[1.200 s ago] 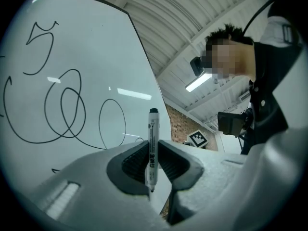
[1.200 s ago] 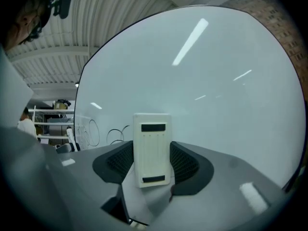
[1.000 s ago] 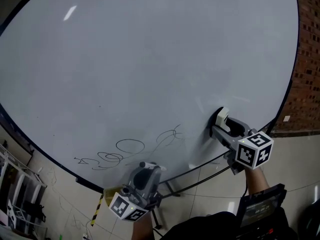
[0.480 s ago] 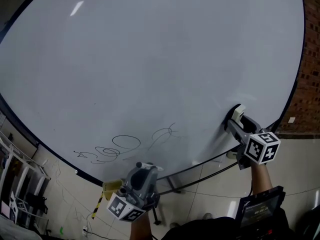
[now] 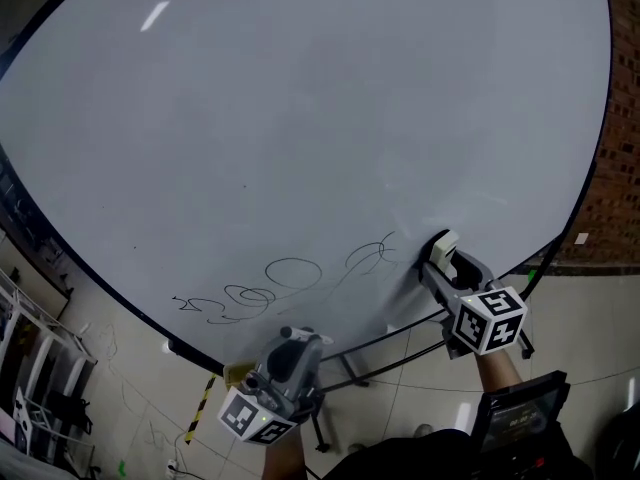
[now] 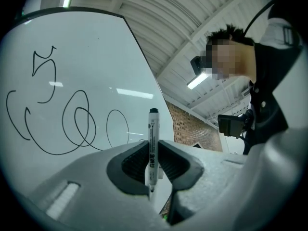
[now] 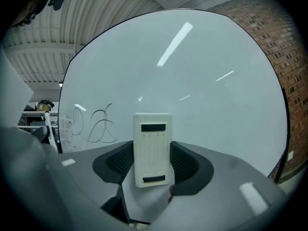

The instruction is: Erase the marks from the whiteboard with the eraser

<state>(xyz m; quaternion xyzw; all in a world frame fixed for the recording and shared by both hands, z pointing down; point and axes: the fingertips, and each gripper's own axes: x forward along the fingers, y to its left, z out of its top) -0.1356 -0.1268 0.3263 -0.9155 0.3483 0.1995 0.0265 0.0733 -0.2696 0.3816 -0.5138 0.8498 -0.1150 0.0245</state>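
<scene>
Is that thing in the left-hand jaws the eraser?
No, the left gripper is shut on a marker, while the eraser sits in the right gripper.

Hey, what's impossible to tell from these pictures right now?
- Eraser contact with the whiteboard: its wiping face is turned away in the right gripper view, too small in the head view.
- Marker print: too small, left gripper view.
- Whiteboard top: cut off by the head view's edge.

Cream eraser (image 7: 152, 148) (black marks (image 5: 293, 274))
</scene>
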